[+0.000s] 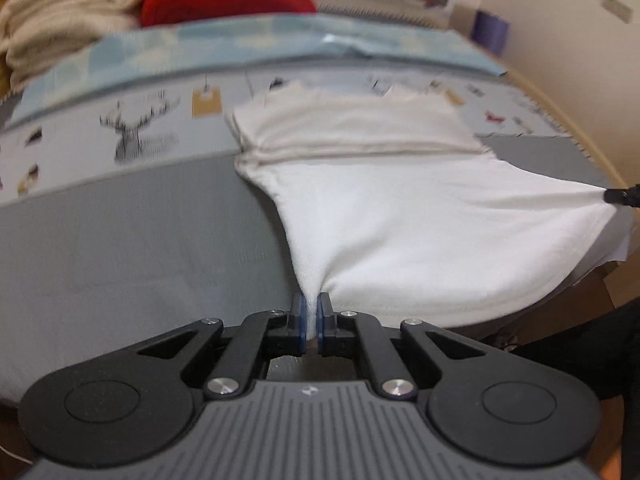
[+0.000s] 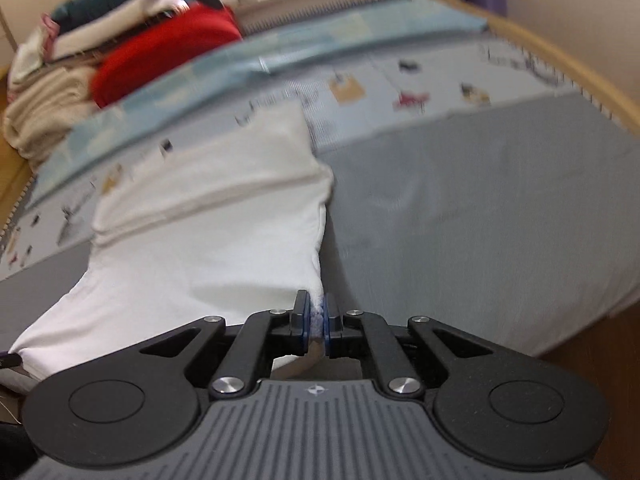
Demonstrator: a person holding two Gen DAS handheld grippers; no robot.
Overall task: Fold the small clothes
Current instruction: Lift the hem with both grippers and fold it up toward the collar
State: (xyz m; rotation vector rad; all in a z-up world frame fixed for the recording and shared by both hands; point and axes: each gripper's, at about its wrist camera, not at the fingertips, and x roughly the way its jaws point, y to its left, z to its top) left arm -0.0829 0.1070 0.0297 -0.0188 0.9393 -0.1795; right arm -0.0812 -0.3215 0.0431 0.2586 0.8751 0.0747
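Garment: a white garment (image 1: 420,216) is laid on the grey mat (image 1: 120,248), its far half already doubled over and resting on the printed sheet (image 1: 140,128); the near half is drawn out toward the cameras.
Left gripper (image 1: 312,312): both jaws are pressed together on the near left corner of the cloth, which is bunched to a point between the blue pads (image 1: 299,316).
Right gripper (image 2: 317,316): the jaws are clamped on the near right corner; a tuft of white fabric is seen between the pads. Its tip is also glimpsed at the far right of the left view (image 1: 622,196).
Cloth tension: the near edge is stretched between the two holds and sags slightly in the middle; the corners appear lifted off the mat, though contact underneath cannot be confirmed.
Step in hand: judged to be the lengthwise fold, with the near hem gripped at both corners ready to be carried over.
Next move: both corners would need to be raised together and carried forward evenly, then laid on the doubled far portion with edges aligned before release.
Risk: uneven travel would skew the fold; the thin pinch at each corner could slip.
Surroundings: a red cushion (image 2: 160,48) and beige towels (image 1: 60,20) are stacked beyond the mat, well apart from the work.
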